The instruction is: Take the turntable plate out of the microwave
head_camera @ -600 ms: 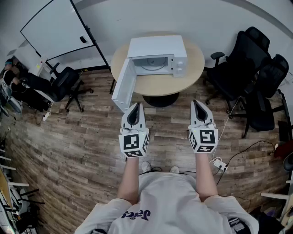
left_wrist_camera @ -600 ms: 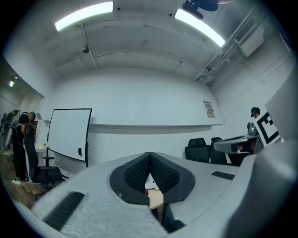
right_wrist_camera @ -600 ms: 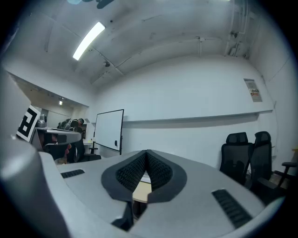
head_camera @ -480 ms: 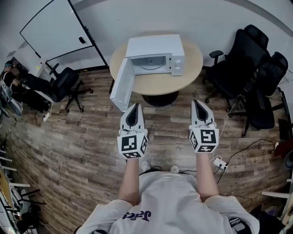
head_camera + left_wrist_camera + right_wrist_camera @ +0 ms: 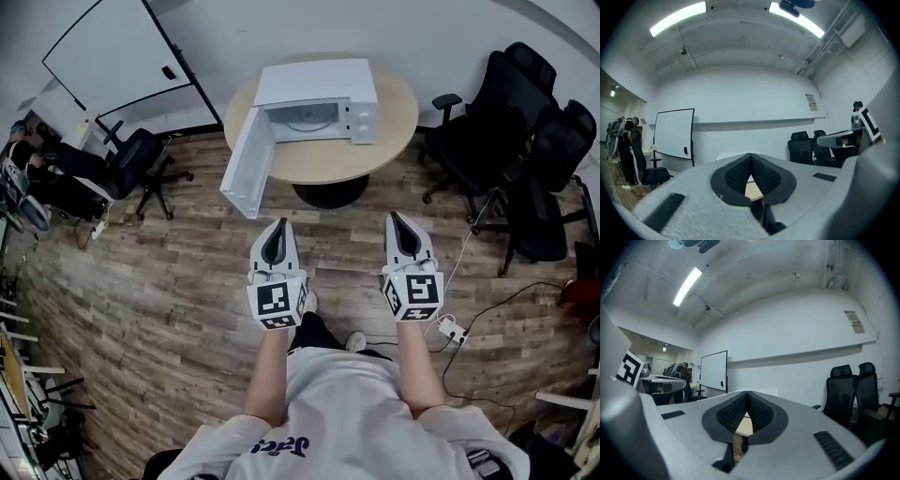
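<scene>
Wood-plank flooring fills the room, and at its far side stands a round tan table (image 5: 380, 150). The pale round turntable plate (image 5: 309, 119) lies flat on the floor of the white microwave (image 5: 317, 82) on that table; it is too small to make out more. The microwave's white door (image 5: 246, 167) hangs wide open to the left, jutting past the table's near-left edge.

Nearer, well apart from the table, the left gripper (image 5: 278, 228) and right gripper (image 5: 396, 220) are held level side by side on outstretched forearms, tips toward the microwave. Each has its jaws pressed together with nothing between them.

Black office chairs (image 5: 525, 141) crowd the right, another black chair (image 5: 131, 159) and a whiteboard (image 5: 108, 52) sit far left, and a white power strip (image 5: 451, 333) lies near right.
</scene>
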